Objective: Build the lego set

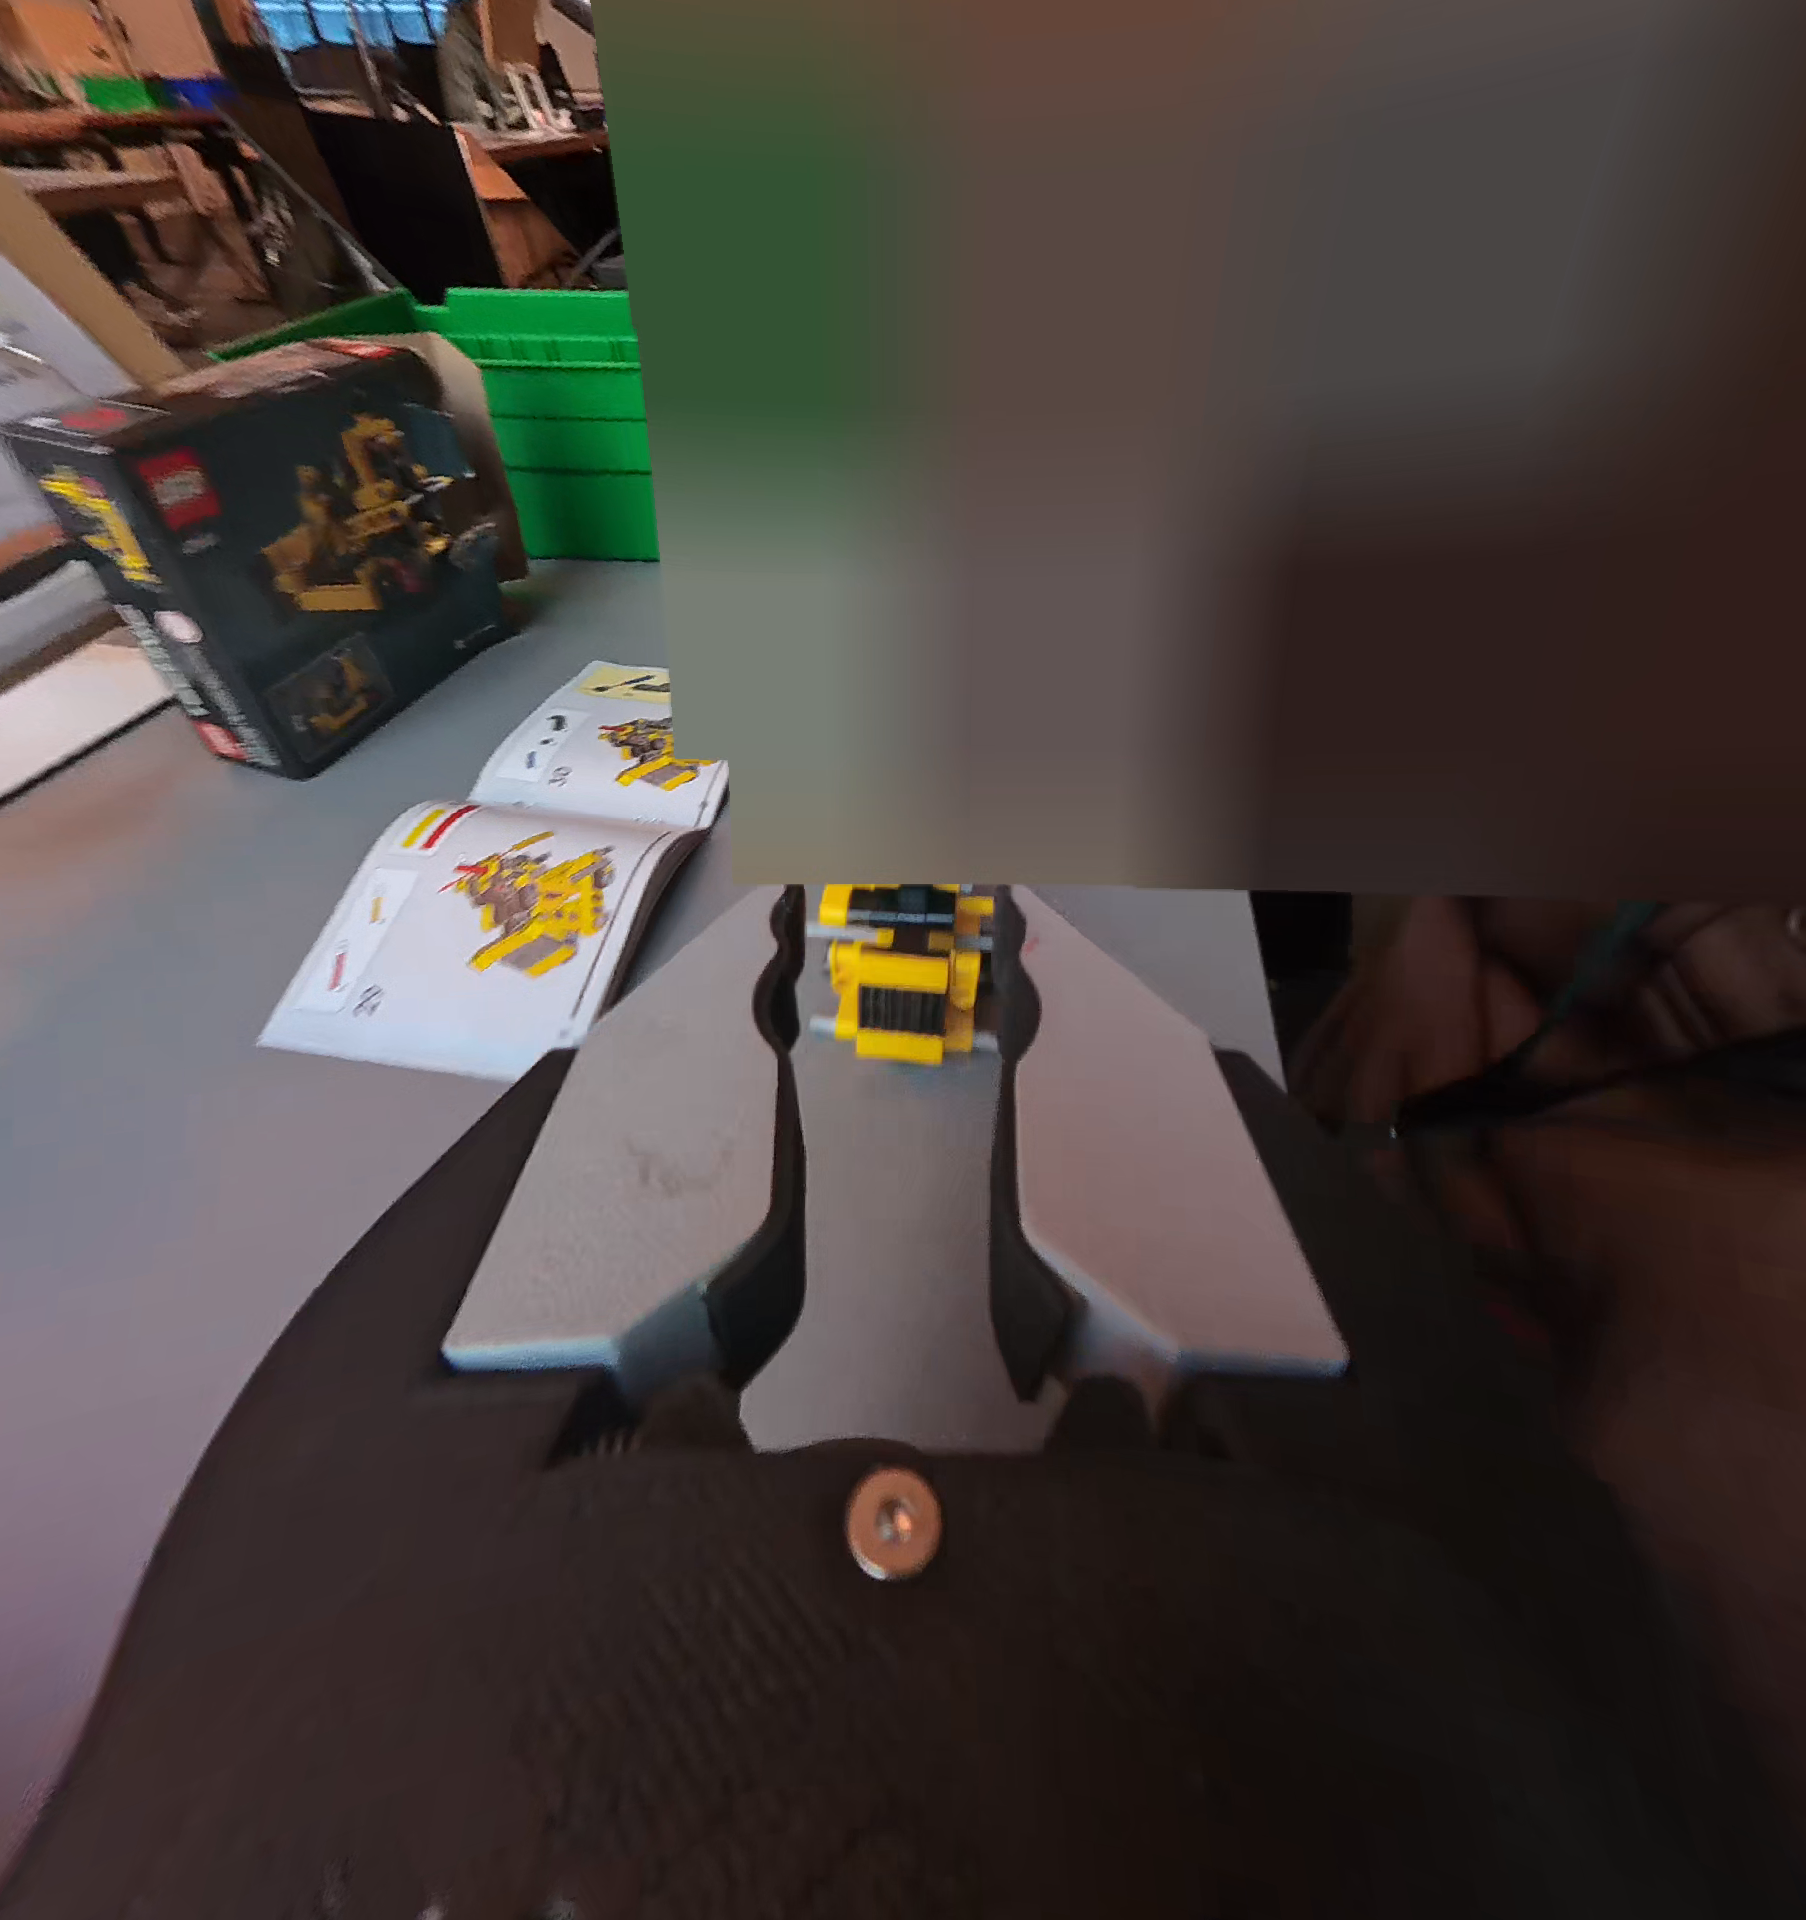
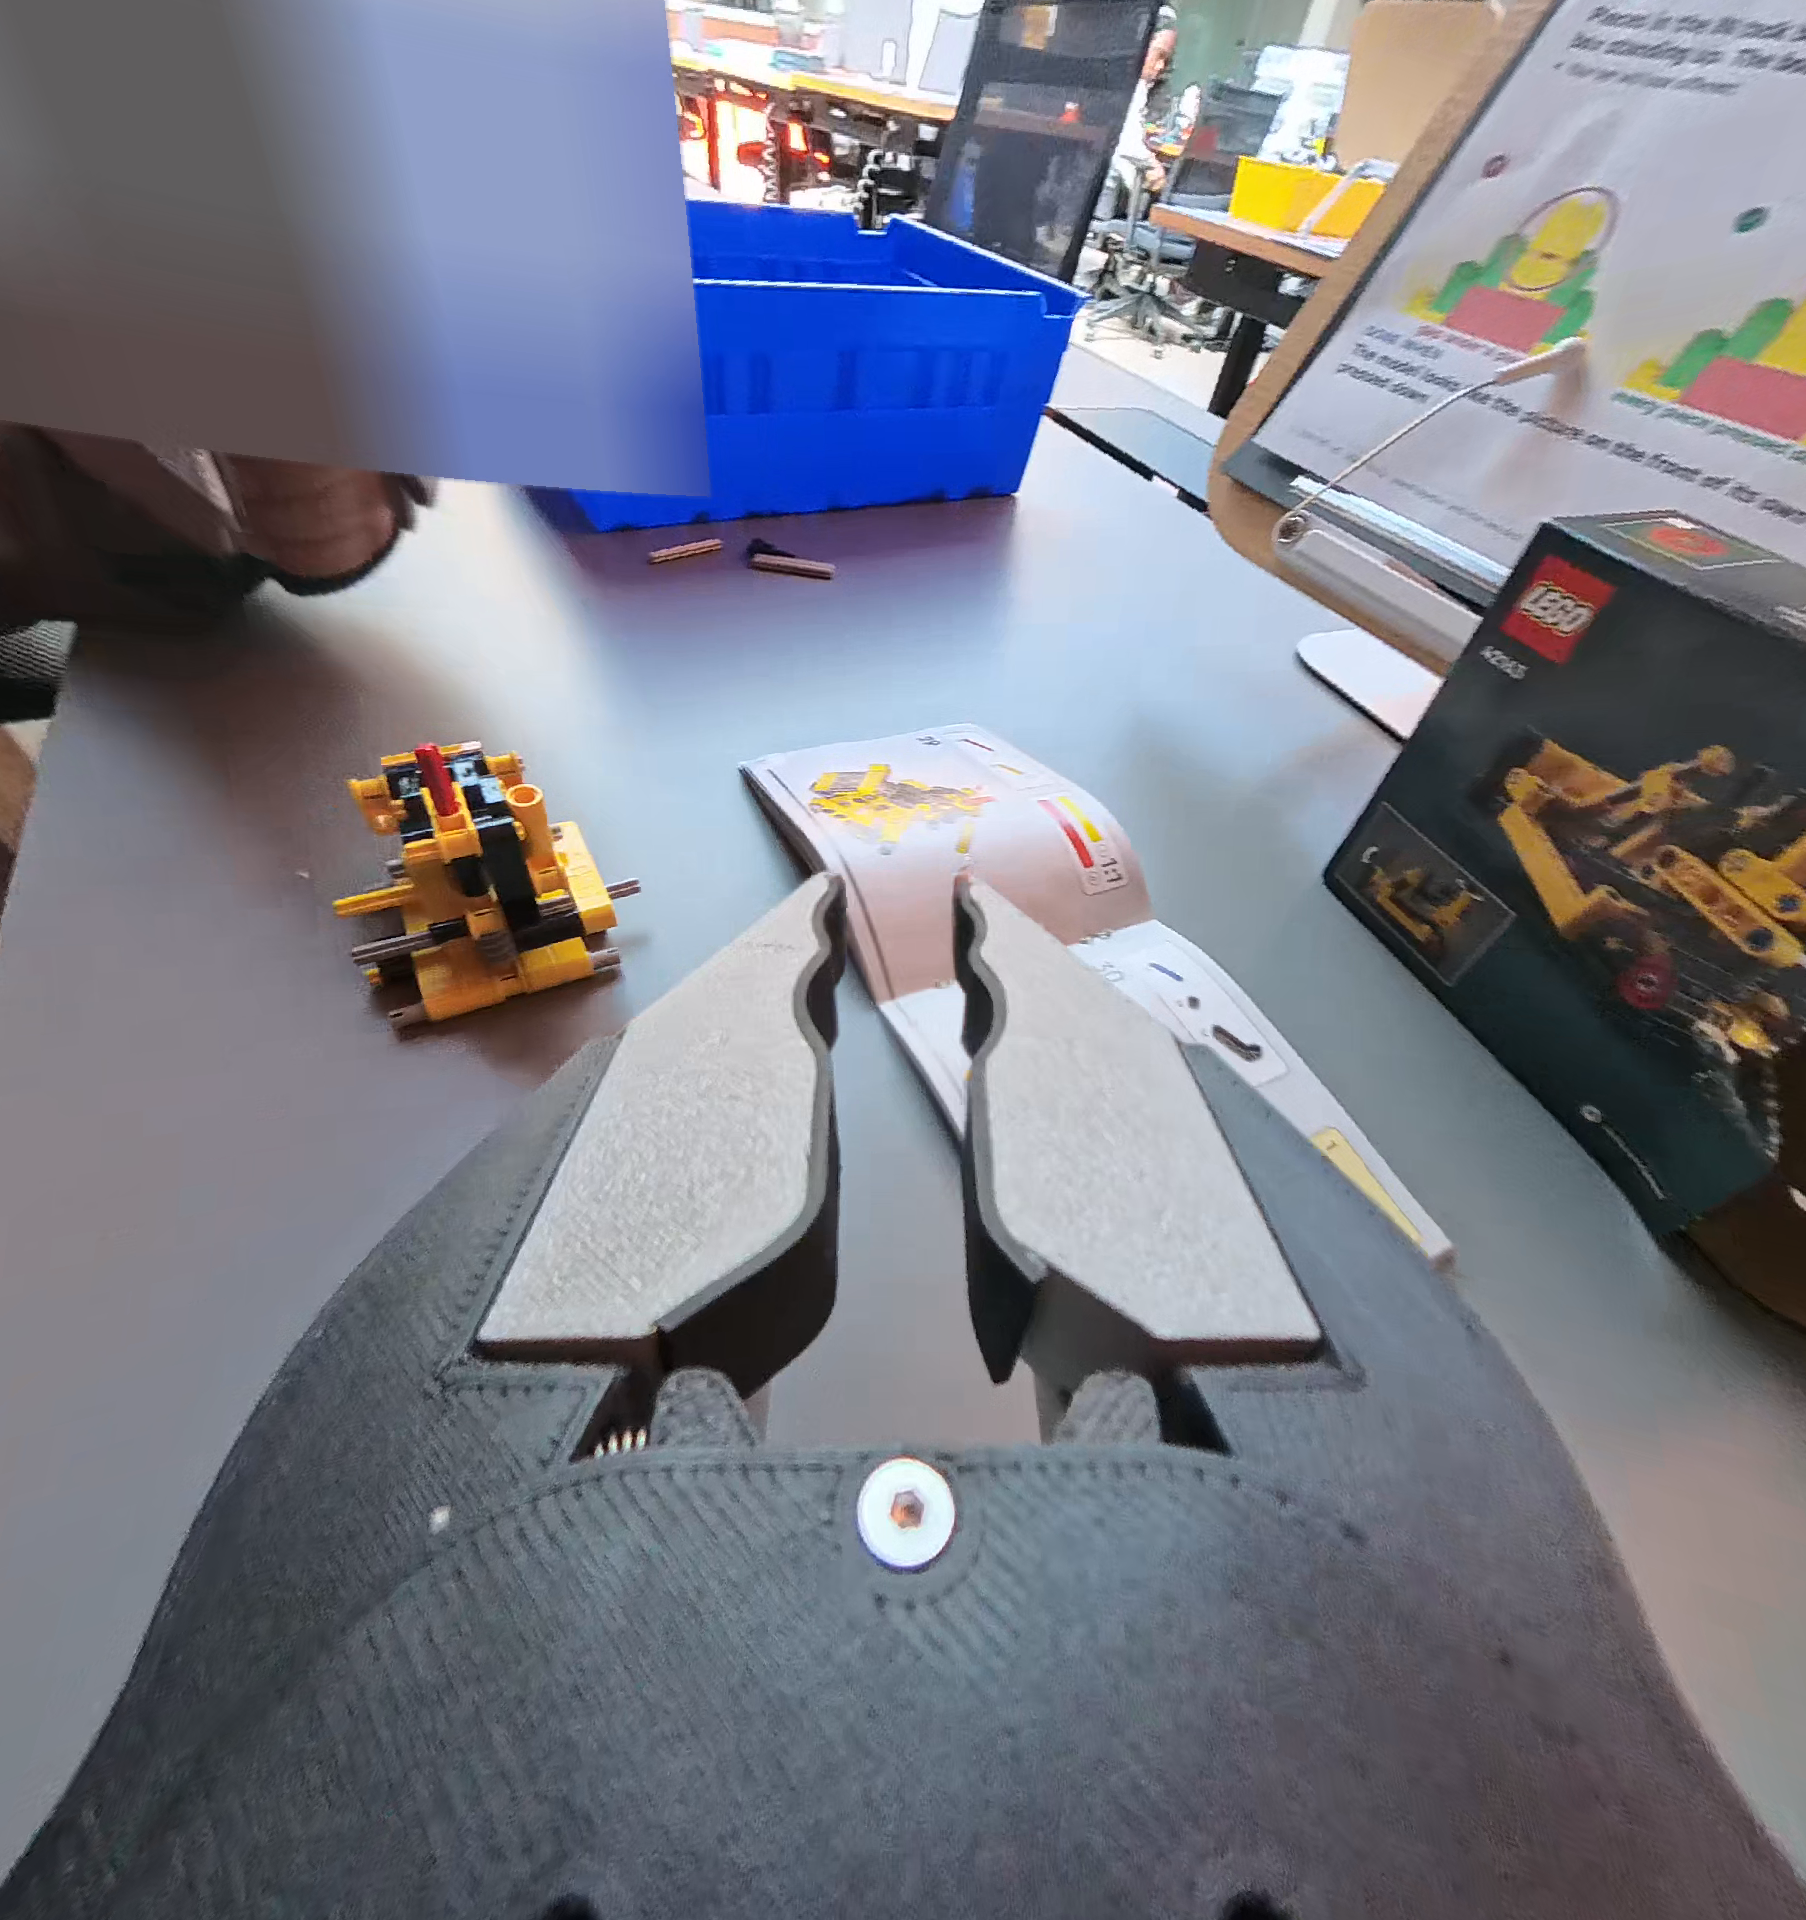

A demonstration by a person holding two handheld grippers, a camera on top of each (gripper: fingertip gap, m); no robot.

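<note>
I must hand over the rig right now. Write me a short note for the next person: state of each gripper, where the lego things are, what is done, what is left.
Left gripper: open, empty, fingers on either side of the yellow model; whether they touch it is unclear.
Right gripper: open, empty, above the open instruction booklet.
Model: partly built, standing on the grey table, left of the booklet.
Loose parts: two short brown axles and a small black pin, in front of the blue bin.
Set box: upright, right of the booklet.
Done: the core of the model.
Left: the loose parts and, judging by the box picture, much more.
</note>
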